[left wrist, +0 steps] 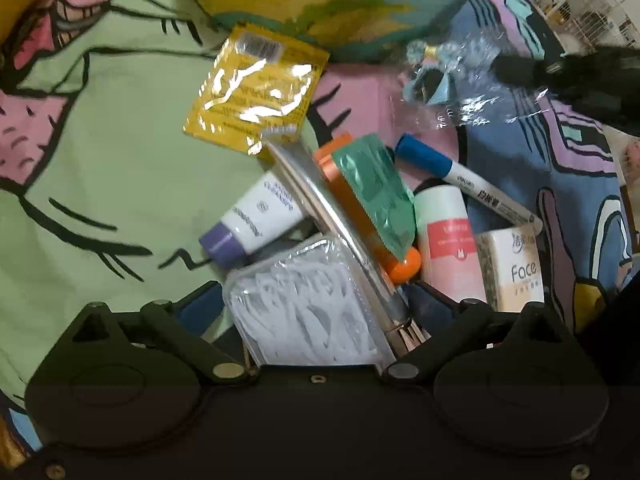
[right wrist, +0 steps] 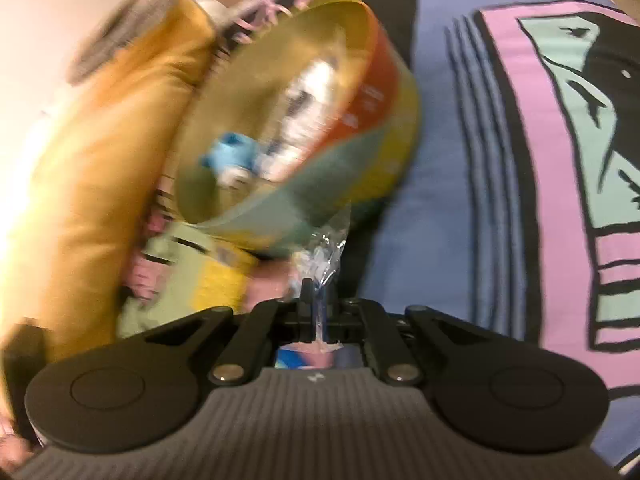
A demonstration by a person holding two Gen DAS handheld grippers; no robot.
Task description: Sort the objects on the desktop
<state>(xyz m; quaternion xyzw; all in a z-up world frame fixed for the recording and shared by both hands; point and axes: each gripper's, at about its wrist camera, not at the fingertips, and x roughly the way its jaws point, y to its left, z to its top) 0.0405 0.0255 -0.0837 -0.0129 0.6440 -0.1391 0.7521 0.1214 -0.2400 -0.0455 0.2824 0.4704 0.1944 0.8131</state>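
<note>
Crinkly clear cellophane, a small packet with a pale blue item inside [right wrist: 326, 256], is pinched between the closed jaws of the right gripper [right wrist: 316, 308], just short of the round yellow-and-teal tin with the gold lining [right wrist: 384, 128], which already holds a blue-and-white wrapped piece. Sorting looks barely begun: most of the clutter is still heaped under the left gripper [left wrist: 320, 312], whose jaws stand wide and empty above a clear box of white floss picks [left wrist: 308, 300]. Around it lie a white tube with a purple cap [left wrist: 256, 216], an orange tube [left wrist: 372, 232], a blue-capped white marker [left wrist: 464, 178], a pink-and-white bottle [left wrist: 448, 236], a tissue pack [left wrist: 516, 268] and a yellow foil sachet [left wrist: 256, 88]. Everything rests on a cartoon-print bed cover in green, pink and blue [left wrist: 120, 160], with a mustard cushion [right wrist: 104, 160] beside the tin.
</note>
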